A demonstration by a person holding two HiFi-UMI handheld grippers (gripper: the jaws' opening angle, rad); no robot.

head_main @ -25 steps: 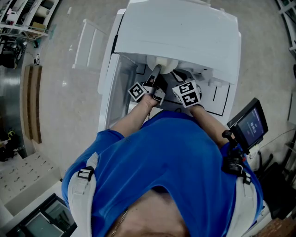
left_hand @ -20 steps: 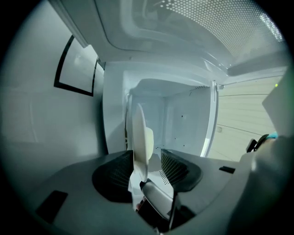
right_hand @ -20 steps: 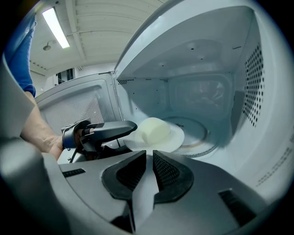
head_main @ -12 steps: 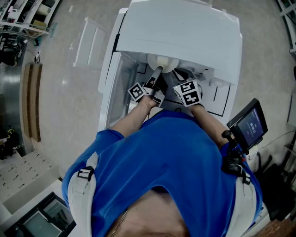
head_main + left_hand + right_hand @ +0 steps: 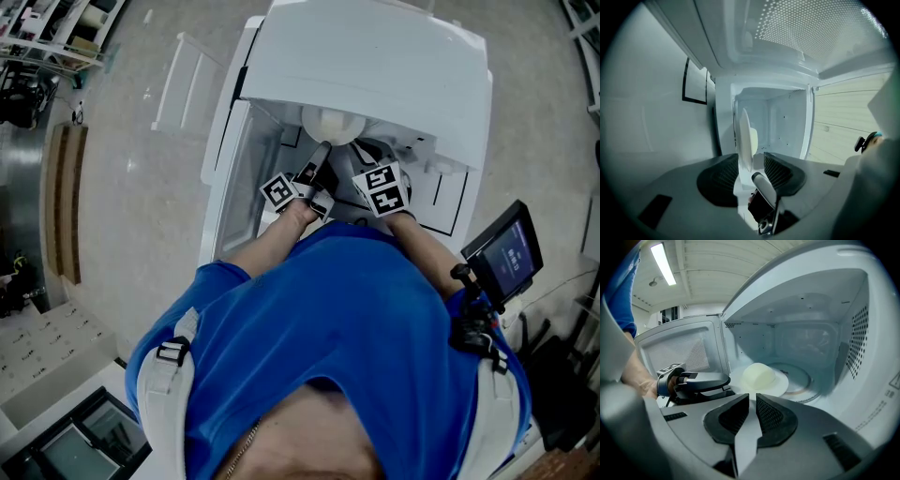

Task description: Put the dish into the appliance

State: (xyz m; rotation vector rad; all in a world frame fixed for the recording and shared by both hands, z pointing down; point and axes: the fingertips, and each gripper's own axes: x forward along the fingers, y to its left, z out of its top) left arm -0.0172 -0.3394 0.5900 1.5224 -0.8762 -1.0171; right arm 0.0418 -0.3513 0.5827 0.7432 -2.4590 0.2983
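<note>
A white plate carrying a pale dome [image 5: 759, 376] lies on the floor of the open white microwave [image 5: 375, 66], at the front left beside the glass turntable [image 5: 808, 380]. My left gripper [image 5: 322, 155] reaches in from the door side. Its jaws have just been opening, and they now stand wide with the plate's rim [image 5: 743, 140] between them, the pads off it. In the right gripper view the left gripper [image 5: 701, 379] ends at the plate's left rim. My right gripper [image 5: 753, 400] hangs at the cavity mouth, jaws together and empty, pointing down at the plate.
The microwave door [image 5: 679, 352] hangs open at the left, close behind my left gripper. The cavity's perforated right wall [image 5: 858, 341] and ceiling close in the space. A small screen on a stand [image 5: 506, 248] sits to the right of the person.
Almost nothing differs in the head view: both grippers stay at the microwave's opening and the plate stays inside.
</note>
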